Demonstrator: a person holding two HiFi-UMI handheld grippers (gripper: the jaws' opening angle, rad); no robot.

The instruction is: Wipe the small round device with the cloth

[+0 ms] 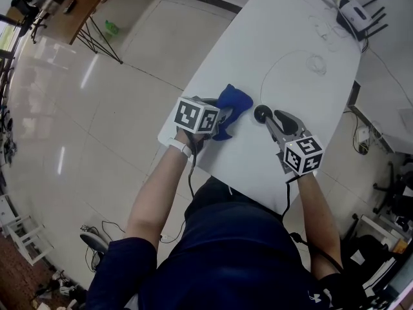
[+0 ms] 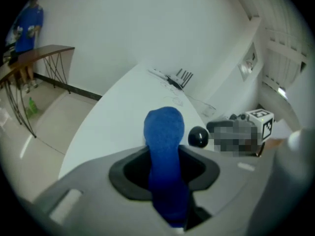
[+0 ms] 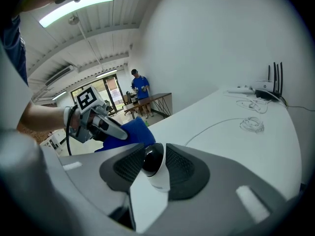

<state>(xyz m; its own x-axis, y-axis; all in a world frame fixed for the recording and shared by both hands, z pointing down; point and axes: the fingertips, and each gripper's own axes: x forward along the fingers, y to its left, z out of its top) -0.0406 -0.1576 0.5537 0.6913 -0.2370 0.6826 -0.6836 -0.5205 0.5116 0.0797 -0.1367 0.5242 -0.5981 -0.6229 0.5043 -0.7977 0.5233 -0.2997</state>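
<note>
Nearest, at the near edge of the white worktop (image 1: 303,128), the left claw (image 2: 165,167) is pinching a blue cloth (image 2: 165,132) tightly between its pads. The bunched fabric is sticking out past them. To its right, the right claw (image 3: 153,165) is gripping the small round device (image 3: 151,161). Both ribbed pads are pressing on its black dome, and the white body is showing below. The pads are covering the dome's two sides, leaving its top and far face bare.

In the head view the cloth is sitting just left of the device. A narrow strip of bare worktop is lying between them, so the two are not touching.

Farther off, a thin white cable (image 1: 274,70) is curving across the middle of the worktop and ending in a small coil (image 1: 316,63). At the far end a white router (image 1: 352,8) with black antennas is standing.

Beyond the worktop to the far left, a wooden table (image 1: 74,11) on black legs is standing on the glossy tiled floor (image 1: 97,108). A person in blue (image 3: 140,88) is standing beside it.
</note>
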